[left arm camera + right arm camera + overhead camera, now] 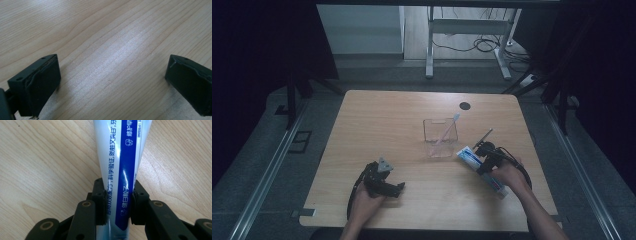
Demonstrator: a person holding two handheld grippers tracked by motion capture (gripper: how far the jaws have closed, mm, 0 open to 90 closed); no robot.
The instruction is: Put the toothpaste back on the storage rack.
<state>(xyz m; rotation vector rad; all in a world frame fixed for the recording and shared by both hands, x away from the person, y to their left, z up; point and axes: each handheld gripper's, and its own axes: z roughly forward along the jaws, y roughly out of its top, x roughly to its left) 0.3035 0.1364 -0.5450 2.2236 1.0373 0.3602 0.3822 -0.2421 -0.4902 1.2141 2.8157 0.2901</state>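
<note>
The right gripper (482, 159) is clamping the toothpaste tube (120, 165), lying at the table's (377, 115) near right with its long axis running near-right to far-left. The clear cup (440, 136) is sitting just far-left. The left gripper (388, 186) is resting open, empty.

The right gripper (482, 159) is lying over the toothpaste tube (482, 170) near the desk's (377, 115) right edge; the left gripper (384, 182) is resting near its front edge.
</note>
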